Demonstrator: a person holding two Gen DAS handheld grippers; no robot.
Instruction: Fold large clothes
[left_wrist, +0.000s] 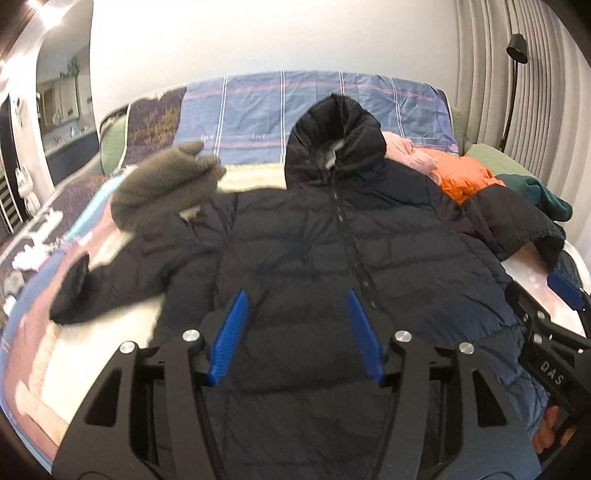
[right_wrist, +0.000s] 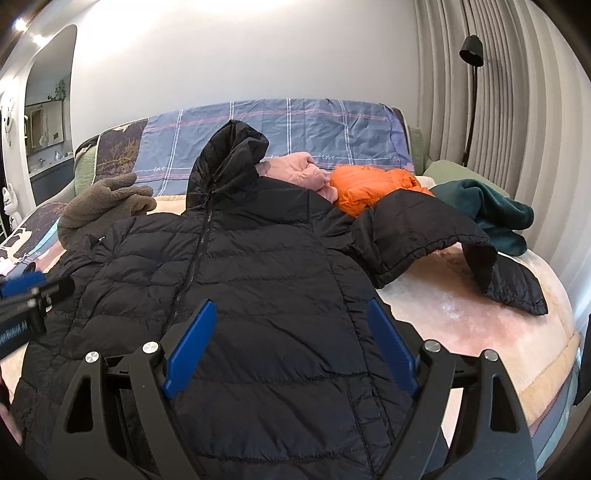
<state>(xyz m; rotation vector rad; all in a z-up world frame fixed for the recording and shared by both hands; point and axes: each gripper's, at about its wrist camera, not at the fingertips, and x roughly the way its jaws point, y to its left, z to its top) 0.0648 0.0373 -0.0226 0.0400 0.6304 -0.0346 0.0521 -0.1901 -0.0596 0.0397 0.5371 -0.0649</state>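
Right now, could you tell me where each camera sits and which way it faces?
Left wrist: on the left gripper, over the black hooded puffer jacket, facing the plaid headboard cover; own open blue fingers and the right gripper show.
Right wrist: on the right gripper, over the jacket's right half, same heading; left gripper at left edge.
Shared: jacket, orange jacket, floor lamp.

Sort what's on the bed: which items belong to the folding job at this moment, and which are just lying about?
In the job:
black hooded quilted puffer jacket, spread flat, zipped
left hand-held gripper, open
right hand-held gripper, open

Lying about:
grey-brown fleece garment
pink padded garment
orange puffer garment
dark teal fleece
blue plaid sheet
black floor lamp
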